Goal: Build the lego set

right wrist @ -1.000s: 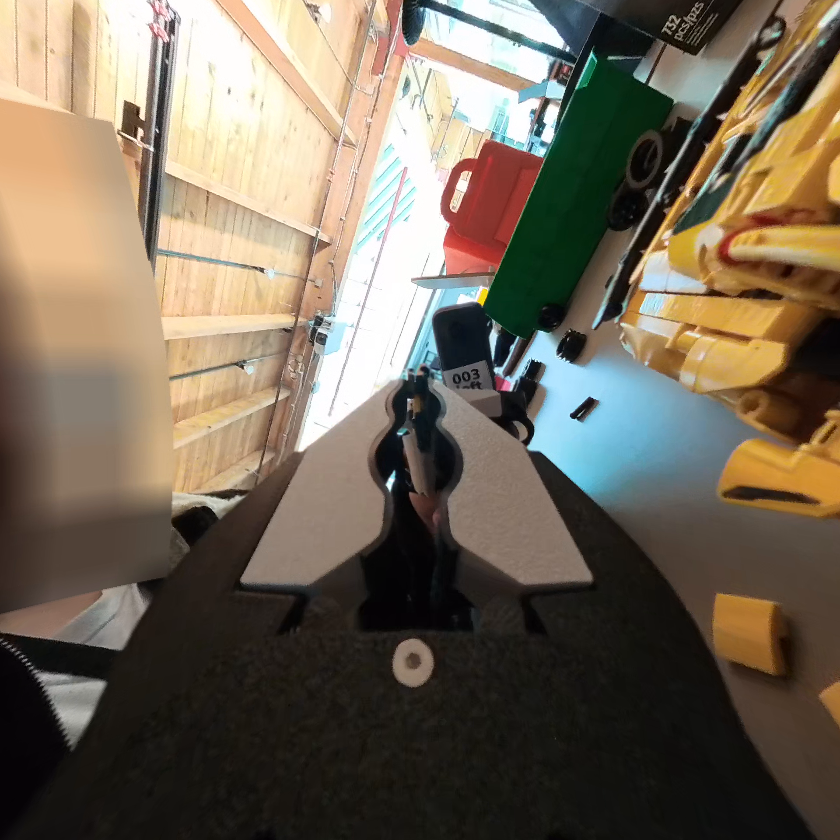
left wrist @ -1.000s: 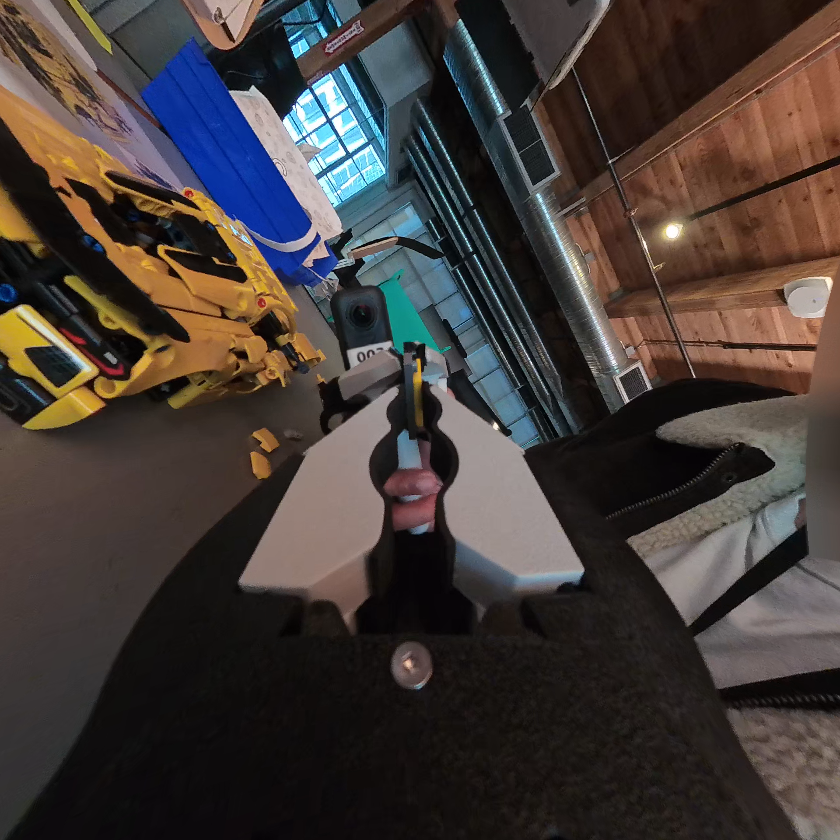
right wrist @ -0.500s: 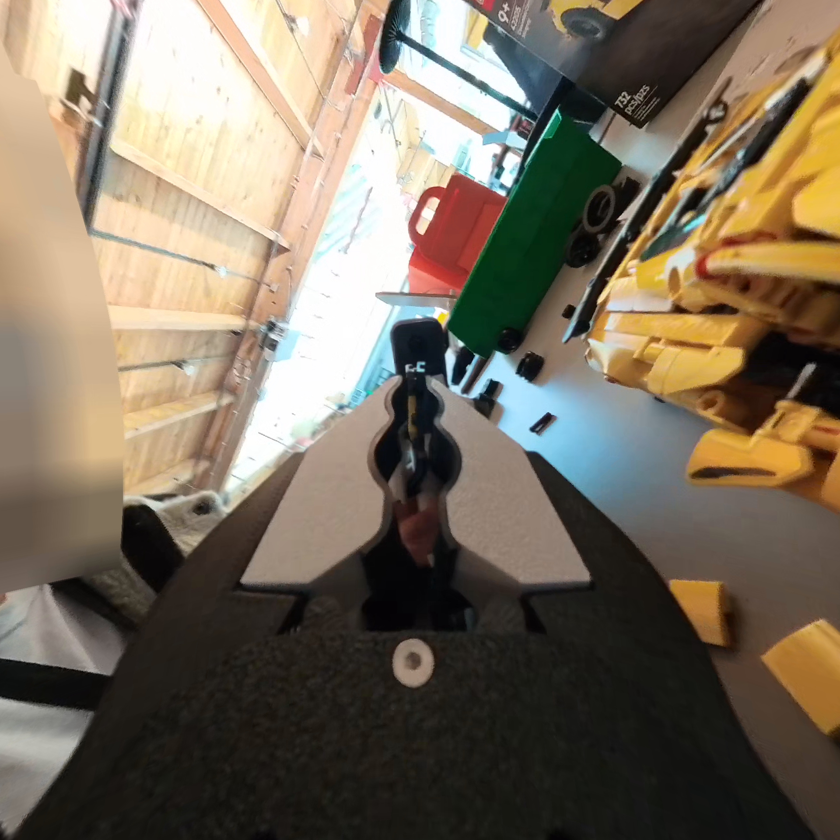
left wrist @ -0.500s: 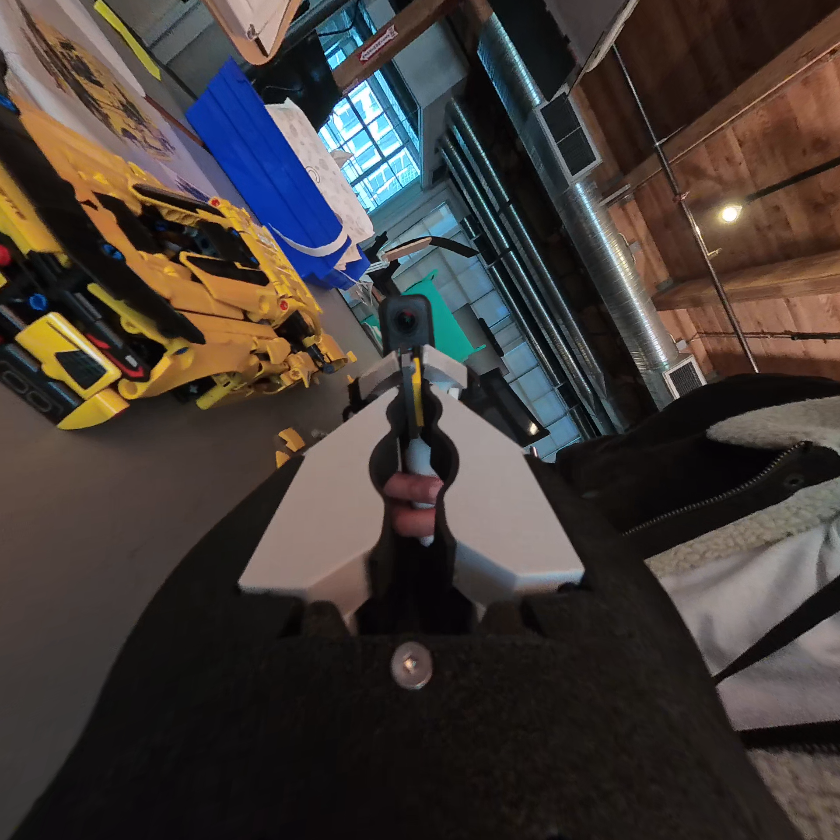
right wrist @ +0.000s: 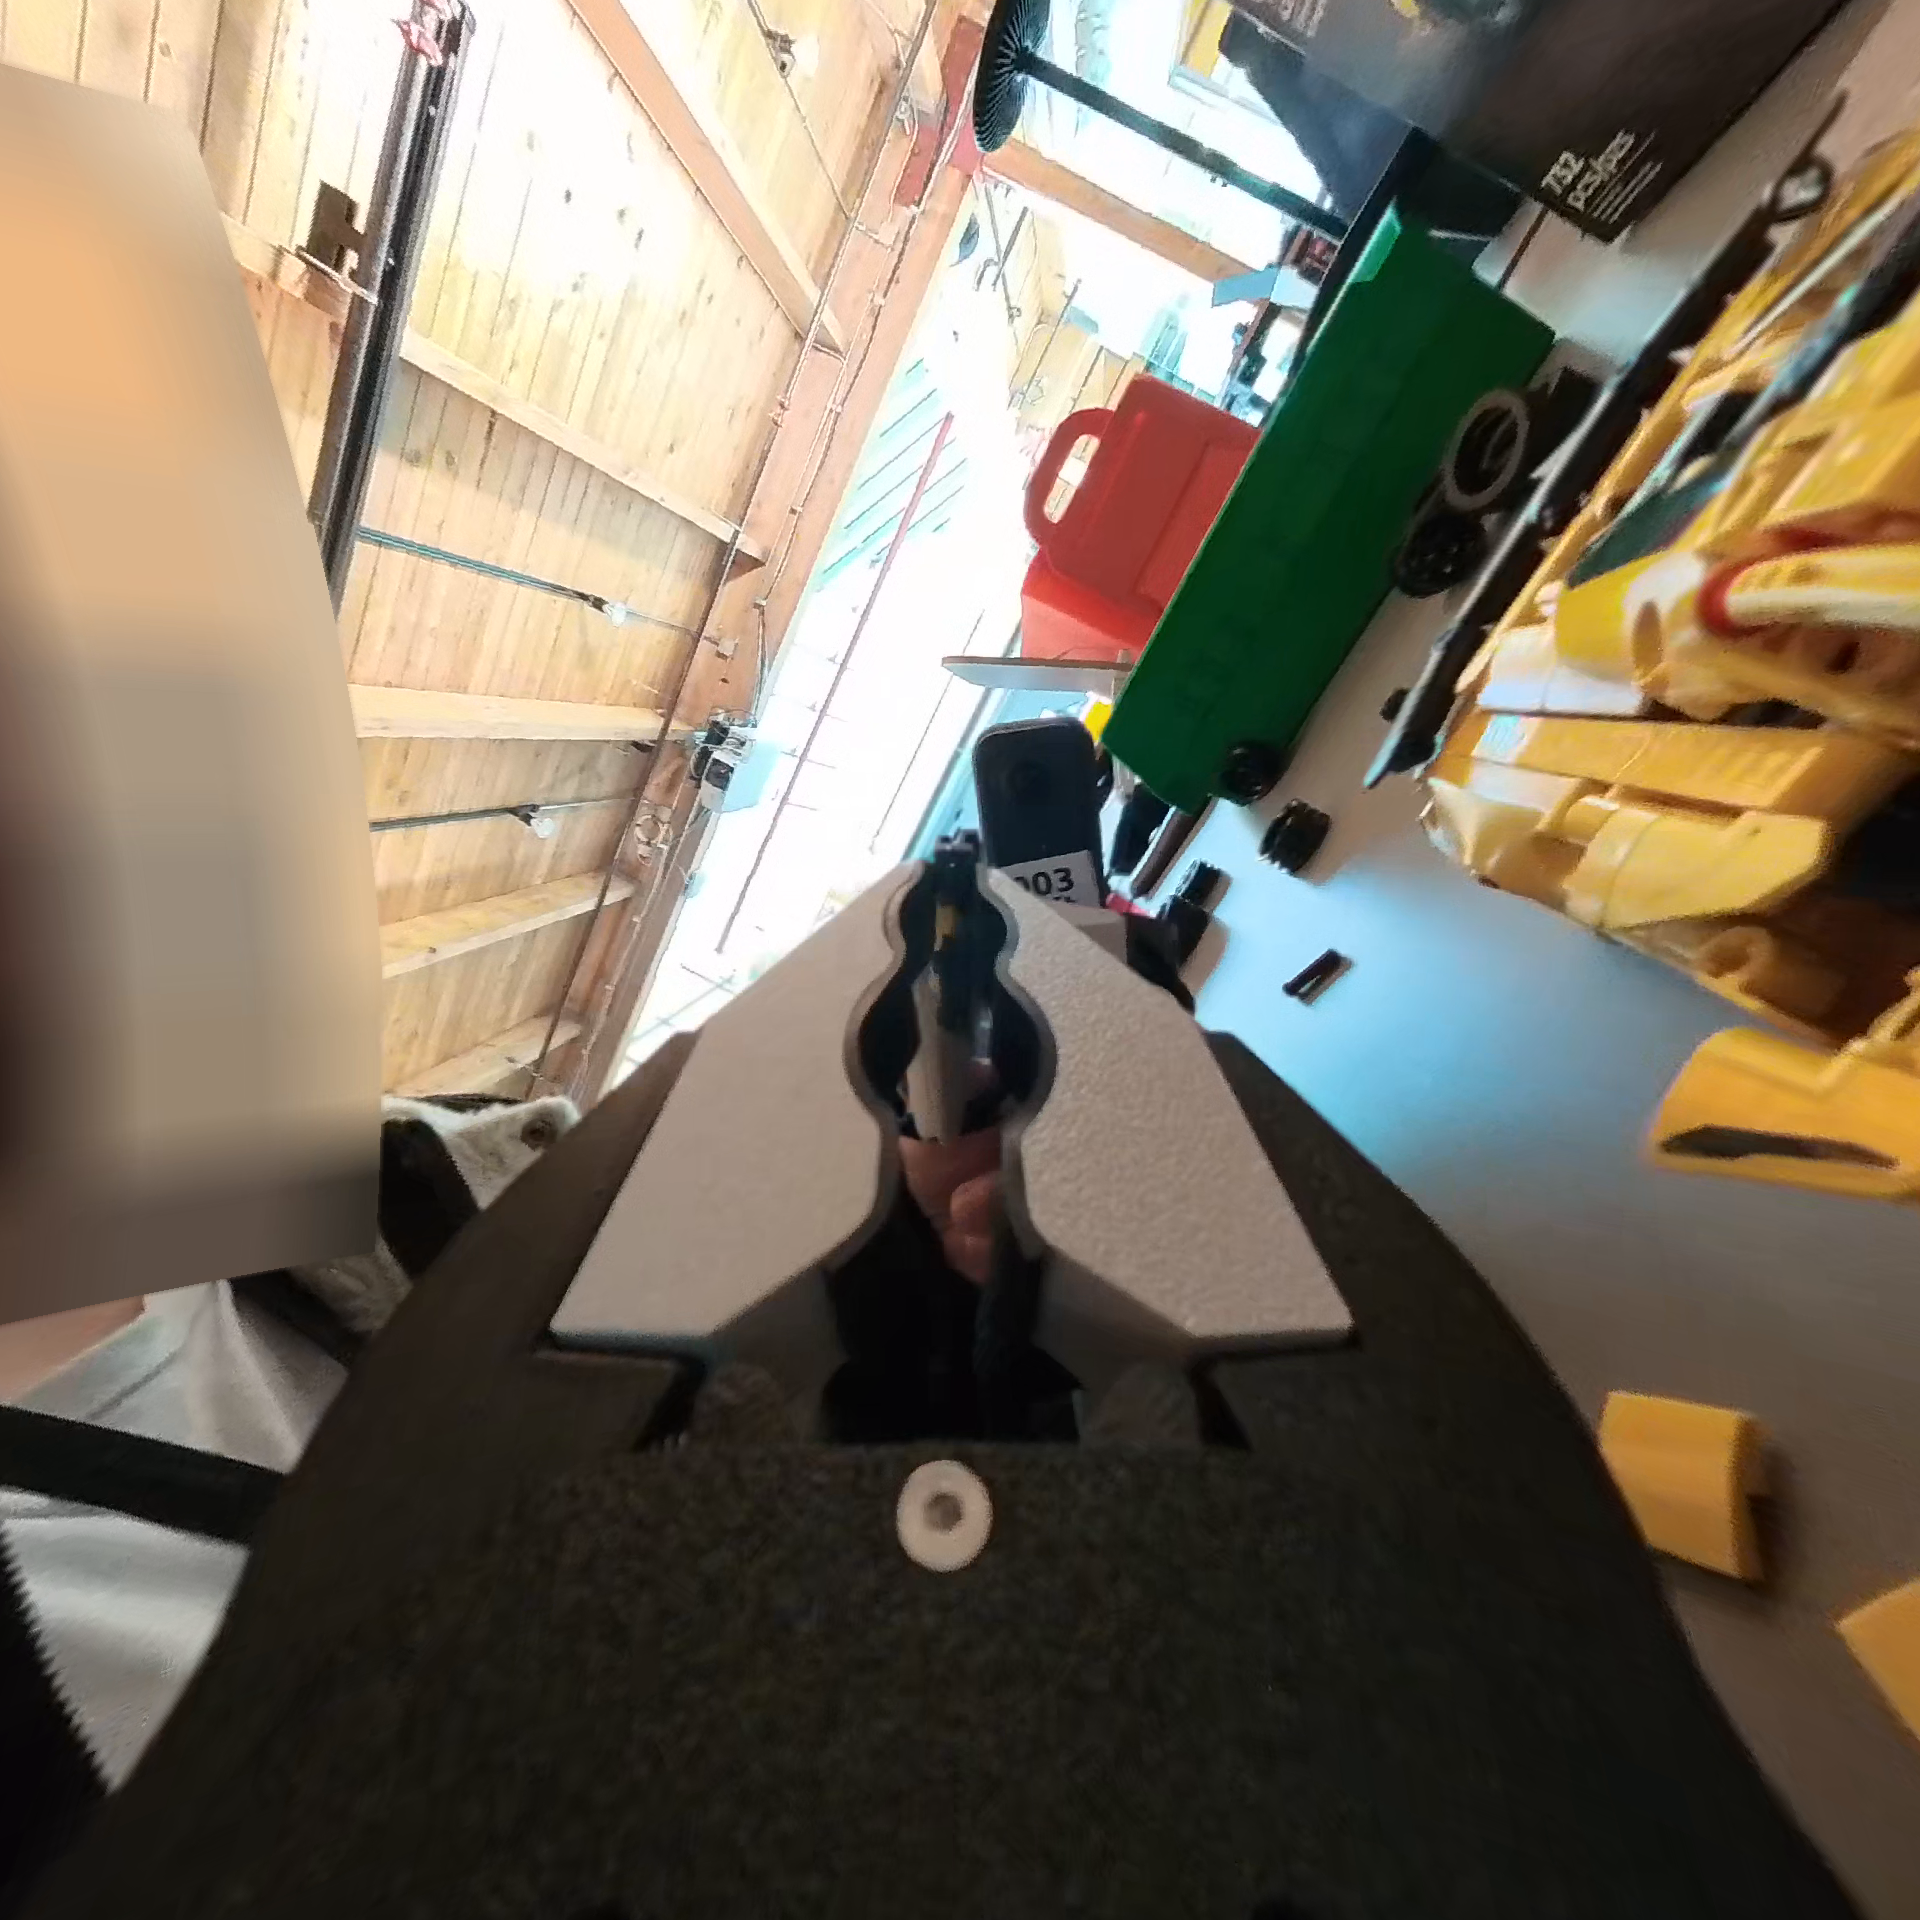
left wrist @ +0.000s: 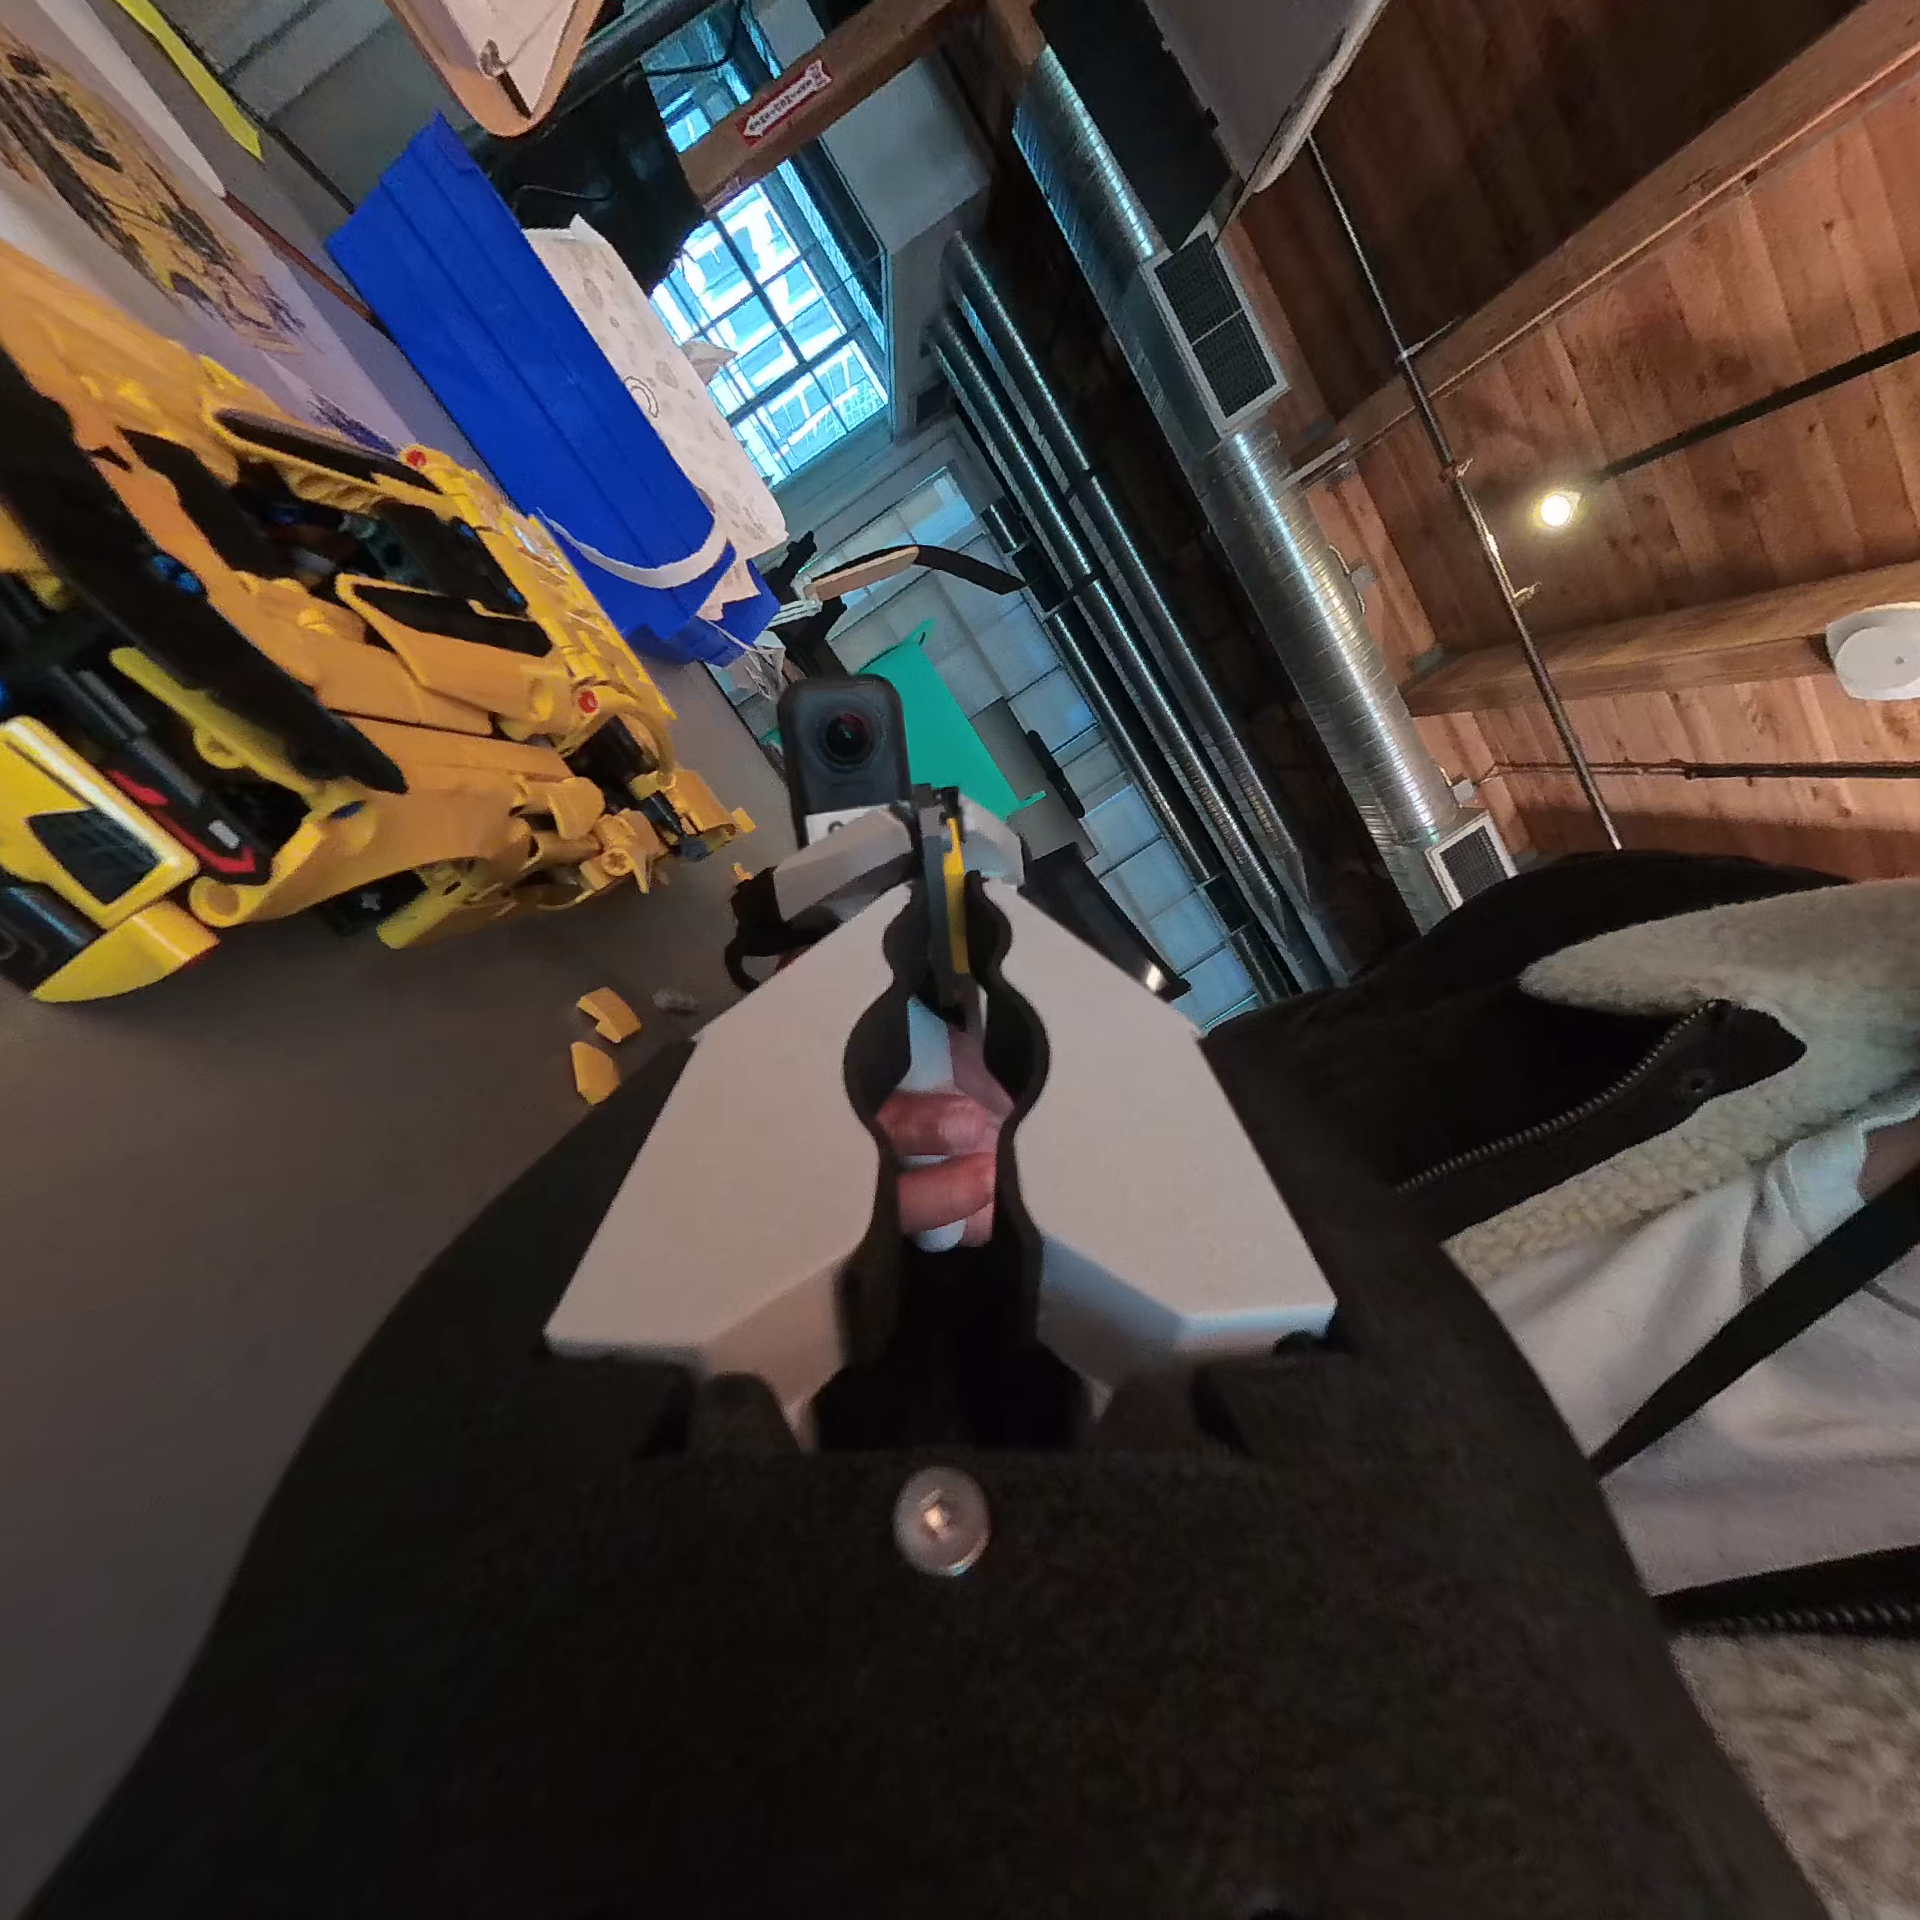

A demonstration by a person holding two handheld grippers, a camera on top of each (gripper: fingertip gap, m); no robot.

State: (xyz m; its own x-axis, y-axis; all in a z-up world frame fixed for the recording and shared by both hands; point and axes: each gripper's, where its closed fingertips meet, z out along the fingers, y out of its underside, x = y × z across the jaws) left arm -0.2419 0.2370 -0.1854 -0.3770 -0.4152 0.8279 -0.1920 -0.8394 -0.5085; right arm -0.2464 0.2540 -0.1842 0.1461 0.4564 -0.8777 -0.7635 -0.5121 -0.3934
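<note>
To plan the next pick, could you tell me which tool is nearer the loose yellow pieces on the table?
Right. The right tool is beside the loose yellow pieces; the left tool, meeting it over a small yellow-and-black piece, sits farther off.

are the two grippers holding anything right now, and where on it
Both are shut on one small yellow-and-black lego piece, held up off the table. The left gripper and the right gripper face each other and pinch it from opposite ends.
</note>
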